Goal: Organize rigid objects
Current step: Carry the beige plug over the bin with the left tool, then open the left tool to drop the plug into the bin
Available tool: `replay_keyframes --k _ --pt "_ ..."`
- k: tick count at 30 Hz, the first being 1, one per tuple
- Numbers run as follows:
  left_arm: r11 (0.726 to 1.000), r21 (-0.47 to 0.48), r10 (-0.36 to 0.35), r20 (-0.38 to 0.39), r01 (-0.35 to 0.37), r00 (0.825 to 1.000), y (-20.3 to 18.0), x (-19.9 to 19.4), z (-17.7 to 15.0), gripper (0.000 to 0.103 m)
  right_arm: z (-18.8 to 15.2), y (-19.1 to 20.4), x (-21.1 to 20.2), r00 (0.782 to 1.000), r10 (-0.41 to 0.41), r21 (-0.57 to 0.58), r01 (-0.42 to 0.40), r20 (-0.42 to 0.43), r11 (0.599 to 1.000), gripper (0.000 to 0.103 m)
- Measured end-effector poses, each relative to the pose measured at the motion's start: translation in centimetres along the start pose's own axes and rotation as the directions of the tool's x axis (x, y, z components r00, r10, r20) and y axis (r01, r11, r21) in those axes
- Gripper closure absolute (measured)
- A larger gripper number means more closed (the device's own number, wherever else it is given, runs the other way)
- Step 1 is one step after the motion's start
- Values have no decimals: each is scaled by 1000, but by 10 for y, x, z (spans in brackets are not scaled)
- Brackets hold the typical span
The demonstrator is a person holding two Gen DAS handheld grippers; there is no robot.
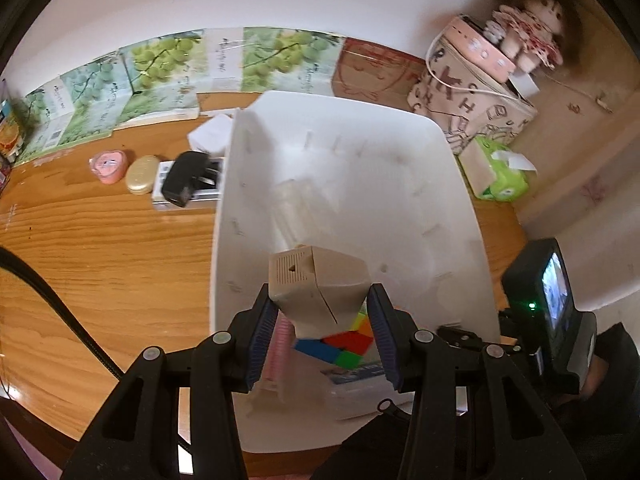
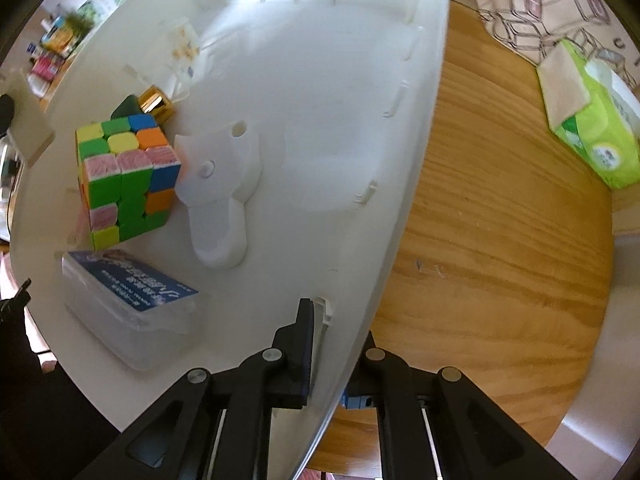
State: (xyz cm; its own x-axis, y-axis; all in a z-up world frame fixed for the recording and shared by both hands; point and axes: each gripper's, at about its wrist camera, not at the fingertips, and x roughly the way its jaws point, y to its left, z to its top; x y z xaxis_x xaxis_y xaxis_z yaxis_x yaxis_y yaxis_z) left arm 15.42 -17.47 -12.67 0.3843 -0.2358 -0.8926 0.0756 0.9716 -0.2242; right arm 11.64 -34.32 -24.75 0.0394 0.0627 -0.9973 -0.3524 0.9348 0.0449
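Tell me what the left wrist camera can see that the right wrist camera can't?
Only the left wrist view shows the left gripper shut on a beige box above the white bin, plus the pink heart case, gold case and doll.

Only the right wrist view shows the right gripper pinching the bin's wall, and a small gold item inside.

Both show the puzzle cube, the clear blue-labelled box, the green tissue pack and the wooden table.

White bin [image 1: 460,184], multicoloured cube [image 2: 128,176]
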Motion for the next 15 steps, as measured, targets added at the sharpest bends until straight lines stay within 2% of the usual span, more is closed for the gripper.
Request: replay_keyframes --k 4,5,7,15 --pt "999 16 -32 6 32 999 -12 2 -2 50 3 8 2 1000 -2 -35 1 -5 999 92" --pt "999 17 -36 13 36 999 -14 1 -2 47 2 9 2 1000 -3 -41 2 -6 999 92" --pt "999 18 -33 23 32 999 -17 0 -2 34 2 9 1 1000 -8 -55 7 -7 998 92" --pt "999 -18 -35 28 36 999 -10 0 -4 28 6 19 5 1000 -17 -65 17 -12 998 91"
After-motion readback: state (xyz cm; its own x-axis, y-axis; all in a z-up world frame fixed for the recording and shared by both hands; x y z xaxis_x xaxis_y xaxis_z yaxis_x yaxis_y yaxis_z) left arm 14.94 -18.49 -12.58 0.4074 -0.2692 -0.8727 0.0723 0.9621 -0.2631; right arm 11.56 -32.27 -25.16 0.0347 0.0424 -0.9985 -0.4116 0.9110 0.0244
